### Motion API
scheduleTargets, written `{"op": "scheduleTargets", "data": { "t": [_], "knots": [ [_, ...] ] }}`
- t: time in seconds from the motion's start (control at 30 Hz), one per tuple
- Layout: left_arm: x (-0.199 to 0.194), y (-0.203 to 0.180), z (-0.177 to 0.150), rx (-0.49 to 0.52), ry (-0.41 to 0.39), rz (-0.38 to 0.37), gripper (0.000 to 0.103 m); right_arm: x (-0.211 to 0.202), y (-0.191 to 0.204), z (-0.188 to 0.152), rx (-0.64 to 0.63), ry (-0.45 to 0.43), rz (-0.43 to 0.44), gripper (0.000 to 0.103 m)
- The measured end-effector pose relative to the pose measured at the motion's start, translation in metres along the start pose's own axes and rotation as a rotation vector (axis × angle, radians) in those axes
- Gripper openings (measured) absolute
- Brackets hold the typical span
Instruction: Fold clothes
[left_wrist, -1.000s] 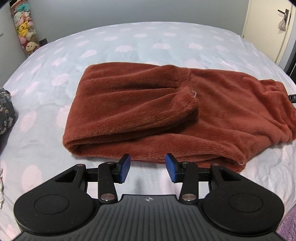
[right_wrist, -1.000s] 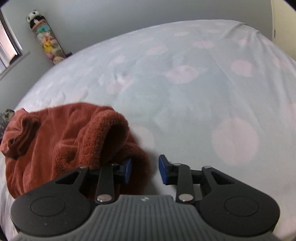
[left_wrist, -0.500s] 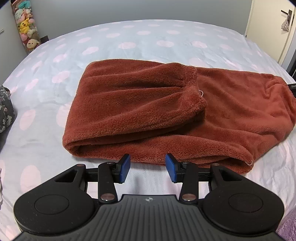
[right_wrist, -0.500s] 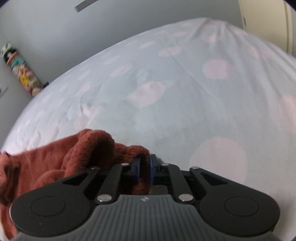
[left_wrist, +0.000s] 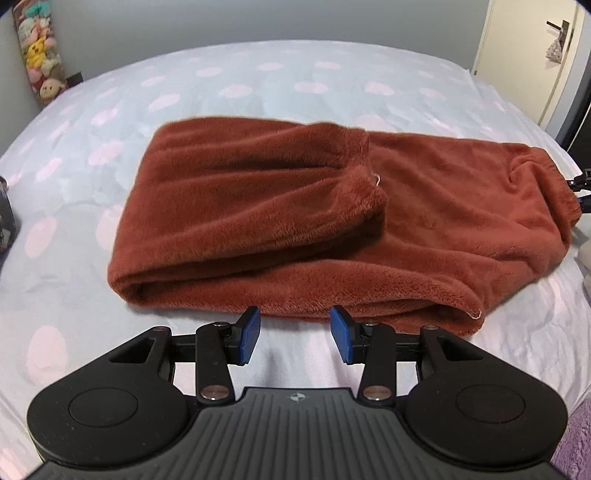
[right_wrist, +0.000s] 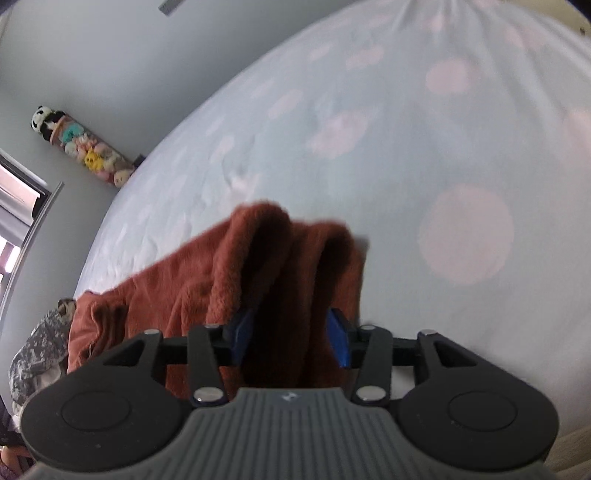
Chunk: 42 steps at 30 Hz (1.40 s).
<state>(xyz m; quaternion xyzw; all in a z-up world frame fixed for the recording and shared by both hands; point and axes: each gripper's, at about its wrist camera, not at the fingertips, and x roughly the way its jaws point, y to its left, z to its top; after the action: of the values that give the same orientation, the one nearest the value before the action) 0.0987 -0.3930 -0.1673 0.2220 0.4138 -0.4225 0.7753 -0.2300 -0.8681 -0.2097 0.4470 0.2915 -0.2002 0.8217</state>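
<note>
Rust-brown fleece trousers (left_wrist: 280, 206) lie folded across the bed, leg ends doubled over on the left, waistband end (left_wrist: 546, 192) on the right. My left gripper (left_wrist: 295, 336) hovers open just in front of the near edge of the trousers, nothing between its blue pads. My right gripper (right_wrist: 290, 339) is at the waistband end; its fingers stand wide apart with a thick bunch of the trousers (right_wrist: 295, 266) rising between them. A bit of that gripper (left_wrist: 583, 192) shows at the right edge of the left wrist view.
The bed sheet (left_wrist: 295, 85) is pale blue with pink dots. A grey patterned garment (right_wrist: 40, 347) lies at the bed's left edge. A column of plush toys (left_wrist: 37, 55) hangs in the corner, and a door (left_wrist: 532, 55) stands at the far right.
My right gripper, shut on the waistband edge half a second ago, now has its fingers wide apart with the fabric bunched higher between them. The left gripper has drawn back slightly, still open.
</note>
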Motion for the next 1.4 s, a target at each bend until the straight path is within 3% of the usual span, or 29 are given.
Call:
{"op": "scheduleTargets", "data": {
  "t": [0.07,0.13,0.3,0.37,0.4,0.43,0.47,0.6,0.77,0.83,0.87,0.9,0.97,1.07,1.17,1.23,1.27,1.4],
  "knots": [
    [-0.003,0.004,0.000,-0.009,-0.002,0.012,0.040,0.003,-0.004,-0.002,0.043,0.013,0.073,0.058],
    [-0.003,0.009,-0.001,-0.028,0.007,0.020,0.040,0.005,-0.007,-0.003,0.073,0.016,0.110,0.072],
    [-0.002,0.014,-0.003,-0.065,0.024,0.016,0.040,0.020,-0.002,-0.006,0.057,0.040,0.051,0.074],
    [-0.003,0.012,-0.003,-0.049,0.023,0.014,0.040,0.025,0.004,-0.009,0.033,0.059,0.053,0.058],
    [-0.003,0.011,-0.002,-0.044,0.021,0.013,0.040,0.027,0.008,-0.010,0.008,0.075,0.033,0.034],
    [-0.003,0.011,-0.002,-0.039,0.020,0.012,0.040,0.028,0.012,-0.011,-0.022,0.090,-0.004,0.020],
    [-0.002,0.011,-0.002,-0.041,0.019,0.010,0.040,0.028,0.014,-0.011,-0.047,0.101,-0.032,0.020],
    [0.000,0.010,-0.003,-0.042,0.026,0.005,0.040,0.013,0.013,-0.008,-0.033,0.061,0.000,0.017],
    [-0.001,0.013,-0.005,-0.054,0.030,0.004,0.040,0.002,-0.006,-0.003,0.046,0.058,0.006,0.015],
    [-0.002,0.014,-0.005,-0.056,0.026,0.006,0.040,0.006,-0.016,-0.005,0.086,0.062,-0.020,0.012],
    [-0.004,0.015,-0.005,-0.057,0.023,0.007,0.040,0.008,-0.022,-0.006,0.103,0.061,-0.043,0.006],
    [-0.005,0.016,-0.004,-0.058,0.021,0.009,0.040,0.009,-0.028,-0.007,0.112,0.051,-0.102,0.000],
    [-0.007,0.017,-0.003,-0.060,0.016,0.011,0.040,0.004,-0.043,-0.010,0.129,0.040,-0.190,0.000],
    [-0.007,0.019,-0.003,-0.063,0.013,0.014,0.044,-0.012,-0.042,-0.014,0.114,-0.001,-0.115,0.001],
    [-0.003,0.017,-0.004,-0.064,0.017,0.010,0.044,-0.026,-0.025,-0.016,0.061,-0.031,-0.089,0.016],
    [-0.003,0.014,-0.005,-0.063,0.015,-0.002,0.044,-0.034,-0.015,-0.016,0.058,-0.072,-0.062,0.057],
    [-0.003,0.012,-0.005,-0.061,0.014,-0.009,0.044,-0.036,-0.010,-0.015,0.071,-0.099,-0.032,0.066],
    [-0.005,0.007,-0.007,-0.039,0.009,-0.017,0.044,-0.035,0.002,-0.011,0.107,-0.143,0.047,0.082]
  ]
}}
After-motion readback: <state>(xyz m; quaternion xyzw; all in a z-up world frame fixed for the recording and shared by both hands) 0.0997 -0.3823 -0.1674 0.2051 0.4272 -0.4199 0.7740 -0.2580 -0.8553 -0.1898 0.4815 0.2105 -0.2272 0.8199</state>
